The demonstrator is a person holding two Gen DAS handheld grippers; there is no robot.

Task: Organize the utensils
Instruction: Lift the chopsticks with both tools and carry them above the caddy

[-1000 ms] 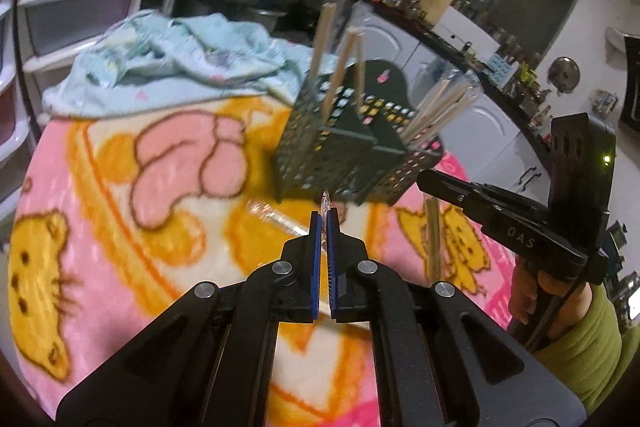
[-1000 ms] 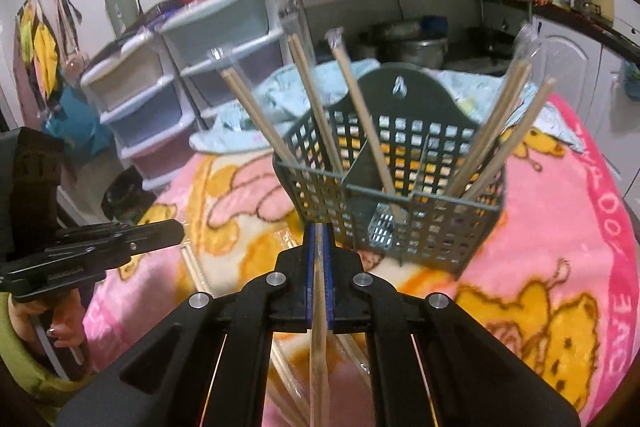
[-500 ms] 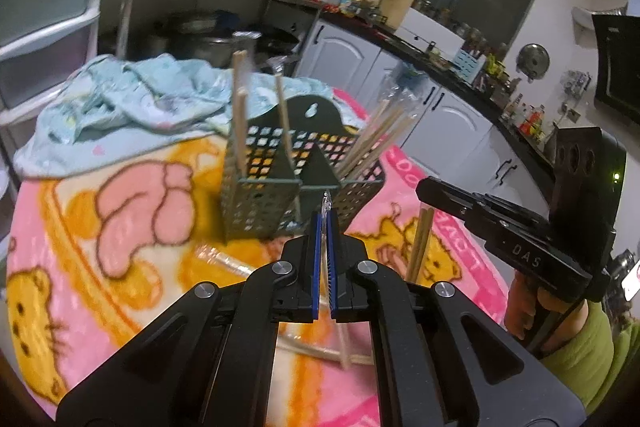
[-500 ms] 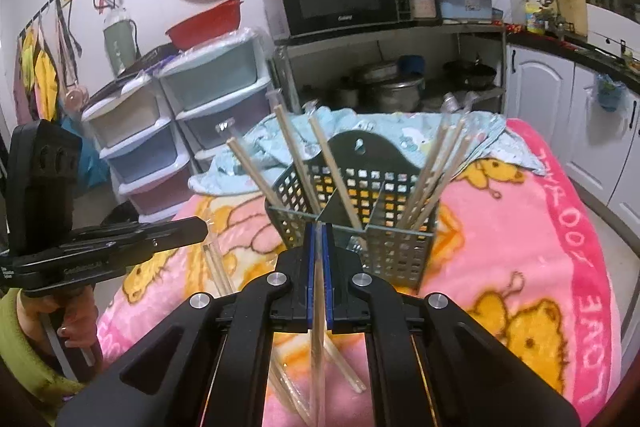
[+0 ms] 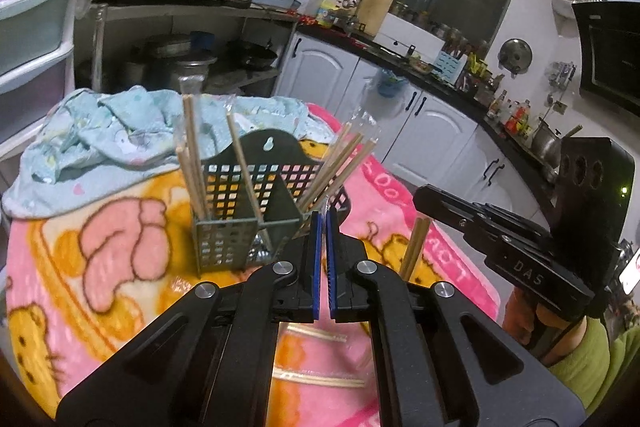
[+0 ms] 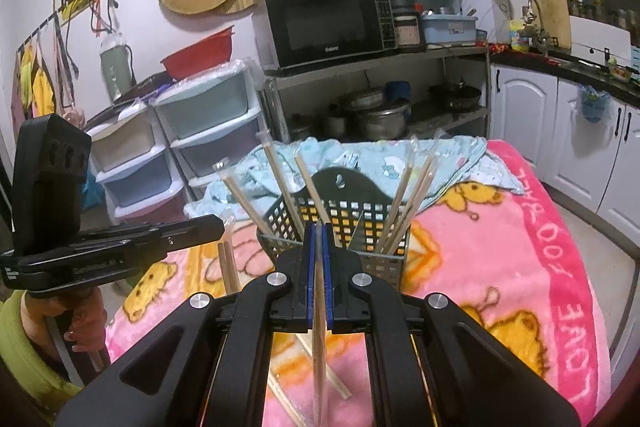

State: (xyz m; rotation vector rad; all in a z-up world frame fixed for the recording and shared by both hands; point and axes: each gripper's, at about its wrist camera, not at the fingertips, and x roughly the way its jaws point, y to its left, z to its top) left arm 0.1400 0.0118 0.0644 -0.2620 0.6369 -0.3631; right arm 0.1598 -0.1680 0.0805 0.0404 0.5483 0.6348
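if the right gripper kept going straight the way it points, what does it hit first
Most likely the near wall of the grey utensil basket, straight ahead of the right gripper, whose jaws hold a wrapped chopstick pair. Depth is uncertain.

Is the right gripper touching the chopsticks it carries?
Touching: the right wrist view shows the right gripper pads clamped on wrapped chopsticks running between them.

A dark perforated plastic utensil basket [image 6: 352, 215] stood on a pink cartoon-print blanket [image 6: 500, 247]; pairs of wrapped wooden chopsticks [image 6: 408, 199] leaned in its compartments, some to the left side, some to the right; a crumpled pale blue cloth [image 5: 100, 131] lay on the blanket behind the basket; more wrapped chopstick pairs [image 5: 316, 379] lay flat on the blanket before it; stacked plastic drawer units [image 6: 208, 131] stood beyond the blanket to the left; a black microwave [image 6: 324, 25] sat on a metal shelf [image 6: 380, 63], with pots below it.
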